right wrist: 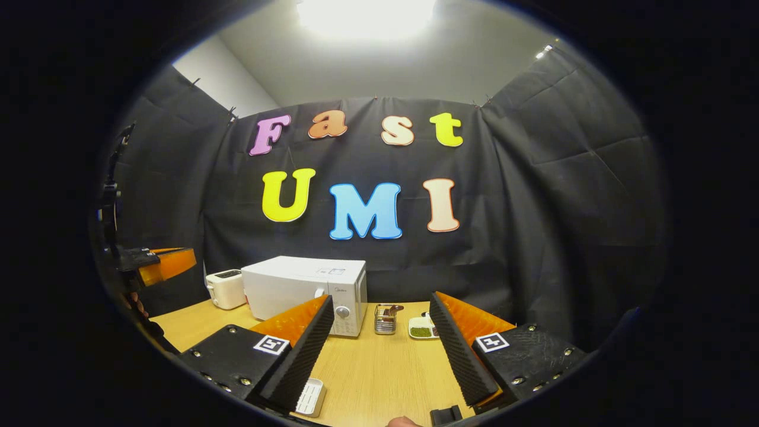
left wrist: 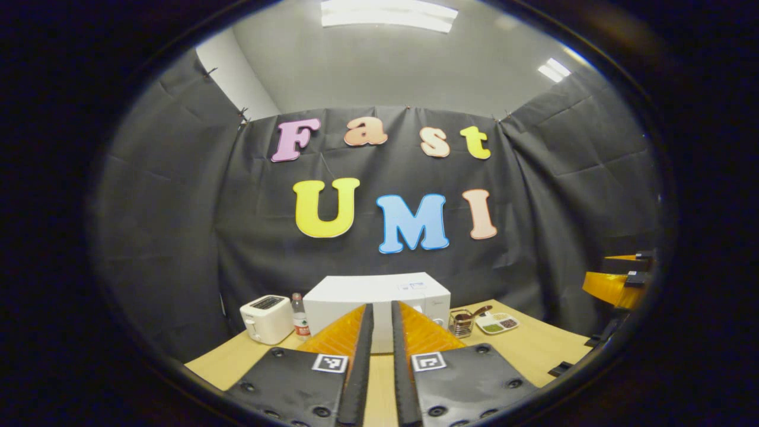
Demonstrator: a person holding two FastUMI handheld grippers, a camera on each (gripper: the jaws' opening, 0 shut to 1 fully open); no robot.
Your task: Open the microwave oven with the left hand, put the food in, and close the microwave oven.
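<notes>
While the wooden surface (right wrist: pixel 379 367) is stretching across the booth, the white microwave oven (right wrist: pixel 308 290) is sitting toward its back, door closed, its control panel with a round knob facing the right gripper view. Just beside the microwave, on its far side from the knob, a white toaster (left wrist: pixel 267 319) is standing, and a small plastic bottle (left wrist: pixel 300 323) with a red label is standing between the two in the left gripper view. On the knob side, a small wire basket (right wrist: pixel 385 319) is resting near the microwave, and a white divided plate of food (right wrist: pixel 422 327) with a green portion is lying just beside the basket. The left gripper (left wrist: pixel 379 356) is pointing straight at the microwave, its jaws nearly together with only a narrow slit between them, gripping nothing. The right gripper (right wrist: pixel 379 350) is hovering above the surface with its jaws spread wide, holding nothing. A small white ridged object (right wrist: pixel 311 396) is lying on the surface below the right gripper.
</notes>
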